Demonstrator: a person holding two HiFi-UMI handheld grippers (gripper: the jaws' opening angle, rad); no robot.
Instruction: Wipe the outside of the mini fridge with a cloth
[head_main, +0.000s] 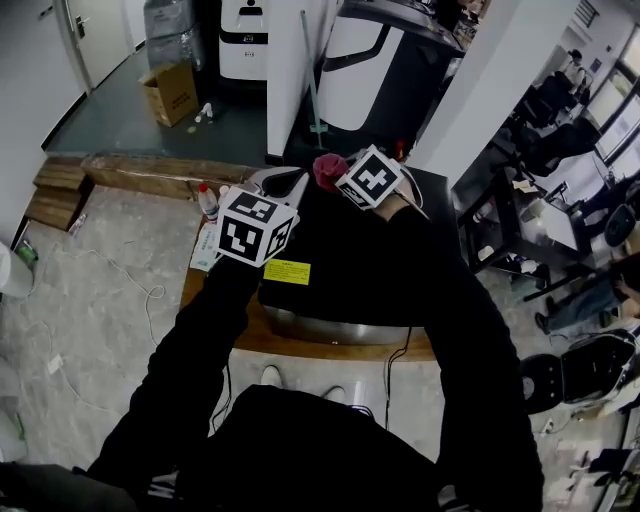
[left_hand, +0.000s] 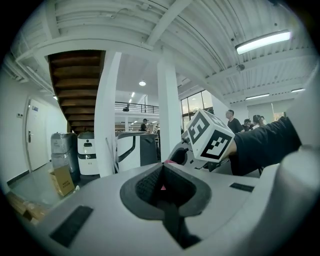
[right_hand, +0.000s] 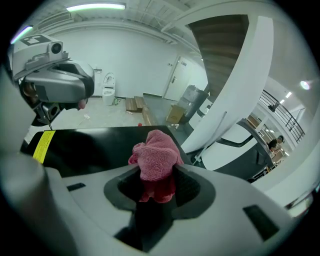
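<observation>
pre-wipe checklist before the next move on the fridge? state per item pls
1. Cloth gripped: ok. The right gripper has its jaws clamped on it, and a wad sticks out ahead.
2. Cloth touching the mini fridge: cannot tell. It sits over the far part of the black top.
3. Left gripper empty: ok, jaws together with nothing held.
4. Left gripper out of the wipe path: not ok. It hangs over the top close beside the right one.
5. Top free of loose items: cannot tell. Only a yellow label shows, and the arms hide much of the top.
6. Bottle: ok, standing off the fridge's left side.
</observation>
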